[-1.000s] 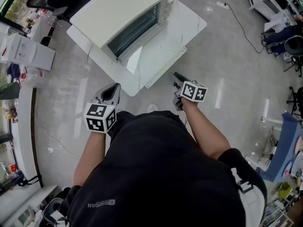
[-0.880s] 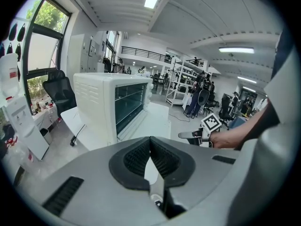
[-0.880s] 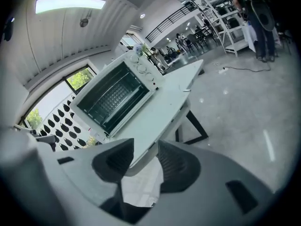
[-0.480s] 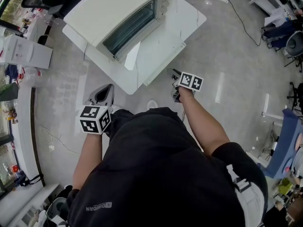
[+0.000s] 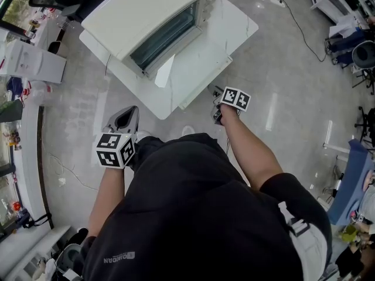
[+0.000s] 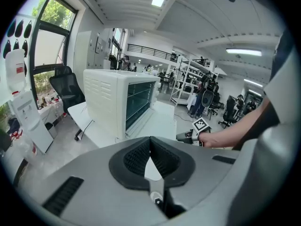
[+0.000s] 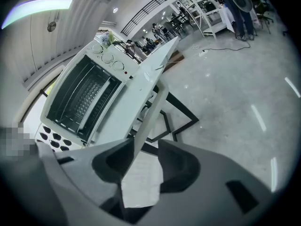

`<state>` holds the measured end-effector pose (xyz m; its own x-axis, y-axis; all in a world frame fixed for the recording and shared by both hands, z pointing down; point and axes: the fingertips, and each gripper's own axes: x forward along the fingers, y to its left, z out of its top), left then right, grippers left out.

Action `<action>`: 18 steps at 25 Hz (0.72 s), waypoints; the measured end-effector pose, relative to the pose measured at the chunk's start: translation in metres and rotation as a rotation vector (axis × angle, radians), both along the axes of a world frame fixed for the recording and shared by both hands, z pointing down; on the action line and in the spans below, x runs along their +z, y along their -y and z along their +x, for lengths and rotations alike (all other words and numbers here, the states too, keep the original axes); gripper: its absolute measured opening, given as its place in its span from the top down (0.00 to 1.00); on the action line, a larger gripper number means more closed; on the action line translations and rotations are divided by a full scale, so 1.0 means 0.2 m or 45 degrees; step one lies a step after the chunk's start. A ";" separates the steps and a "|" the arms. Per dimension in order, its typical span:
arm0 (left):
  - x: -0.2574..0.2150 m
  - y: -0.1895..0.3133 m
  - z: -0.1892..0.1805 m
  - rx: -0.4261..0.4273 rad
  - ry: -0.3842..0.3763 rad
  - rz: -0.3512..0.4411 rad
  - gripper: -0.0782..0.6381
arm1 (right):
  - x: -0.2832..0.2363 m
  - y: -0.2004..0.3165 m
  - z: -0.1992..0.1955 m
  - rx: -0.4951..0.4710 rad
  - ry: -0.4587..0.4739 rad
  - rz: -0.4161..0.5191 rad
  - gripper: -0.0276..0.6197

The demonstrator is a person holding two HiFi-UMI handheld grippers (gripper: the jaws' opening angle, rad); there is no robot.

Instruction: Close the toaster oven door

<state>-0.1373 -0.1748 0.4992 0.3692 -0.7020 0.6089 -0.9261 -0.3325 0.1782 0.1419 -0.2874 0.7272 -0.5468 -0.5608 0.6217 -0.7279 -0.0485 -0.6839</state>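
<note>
Toaster oven [image 5: 146, 16] stands door-shut on the white worktop [image 5: 205, 57]; left tongs [image 6: 150, 140] pressed together (nothing between), right tongs [image 7: 145, 149] parted.

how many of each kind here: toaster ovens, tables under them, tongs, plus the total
toaster oven: 1
table: 1
tongs: 2, left tongs and right tongs
total: 4
</note>
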 end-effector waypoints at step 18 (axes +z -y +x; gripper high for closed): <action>-0.02 0.05 0.00 0.015 0.010 0.009 0.89 | -0.01 0.03 -0.01 0.052 0.108 -0.003 0.80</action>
<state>-0.1373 -0.1840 0.4950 0.3729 -0.7020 0.6068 -0.9234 -0.3447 0.1688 0.1394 -0.2929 0.7258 -0.5740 -0.5825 0.5755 -0.6648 -0.0788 -0.7428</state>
